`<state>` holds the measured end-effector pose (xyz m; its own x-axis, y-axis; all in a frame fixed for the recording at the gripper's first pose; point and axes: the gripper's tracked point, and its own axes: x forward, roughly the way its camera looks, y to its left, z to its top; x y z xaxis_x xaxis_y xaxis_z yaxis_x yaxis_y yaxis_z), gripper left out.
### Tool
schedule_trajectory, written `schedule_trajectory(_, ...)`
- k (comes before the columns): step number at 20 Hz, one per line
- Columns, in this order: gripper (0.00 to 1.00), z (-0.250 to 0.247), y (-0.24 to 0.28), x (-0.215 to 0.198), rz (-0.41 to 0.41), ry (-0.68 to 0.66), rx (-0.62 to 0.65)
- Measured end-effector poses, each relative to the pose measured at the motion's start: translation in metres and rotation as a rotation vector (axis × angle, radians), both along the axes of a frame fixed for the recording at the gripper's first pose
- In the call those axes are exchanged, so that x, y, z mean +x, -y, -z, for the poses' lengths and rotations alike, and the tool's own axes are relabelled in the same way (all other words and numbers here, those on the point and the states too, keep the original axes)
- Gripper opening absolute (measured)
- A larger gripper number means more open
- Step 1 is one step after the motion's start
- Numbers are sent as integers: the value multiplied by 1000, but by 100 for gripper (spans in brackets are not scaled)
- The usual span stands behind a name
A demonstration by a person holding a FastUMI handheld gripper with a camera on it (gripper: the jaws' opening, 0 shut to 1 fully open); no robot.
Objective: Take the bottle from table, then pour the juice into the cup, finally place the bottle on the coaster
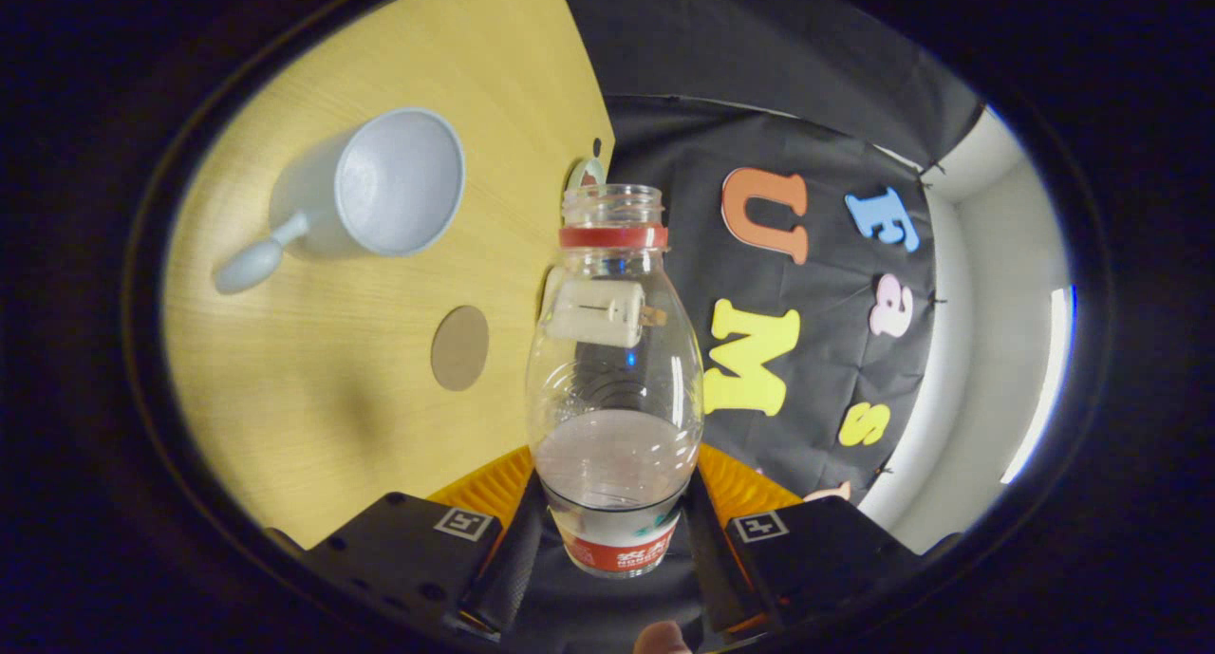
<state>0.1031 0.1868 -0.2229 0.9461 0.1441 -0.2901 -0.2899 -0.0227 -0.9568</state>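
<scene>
hand-held gripper [615,531]: clamped on bottle, both fingers [517,550] pressing lower body from either side
bottle [615,369]: clear plastic, cap off, red ring at neck, red label band low between fingers; small amount of pale liquid pooled in lower part; mouth pointing away from gripper, lifted clear of worktop
view: rolled sideways, worktop showing on one side of bottle, booth wall on other
cup [380,191]: pale grey-blue, handle toward near side, standing on worktop beyond fingers, well apart from bottle; inside looks empty, hard to tell
coaster [460,347]: round, brown, flat on worktop between cup and bottle, nearer bottle, nothing on it
worktop [332,398]: light wood grain
fingertip [662,638]: person's, just behind gripper base
booth wall [816,132]: black cloth behind bottle
</scene>
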Motion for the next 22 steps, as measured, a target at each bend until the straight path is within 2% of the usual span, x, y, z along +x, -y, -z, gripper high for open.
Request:
schedule_trajectory(5, 77, 0, -3, -14, 64, -132, 360)
schedule_trajectory(16, 77, -22, -20, -43, 153, -462, 1100)
schedule_trajectory(22, 77, -62, -17, -22, 159, -428, 1360)
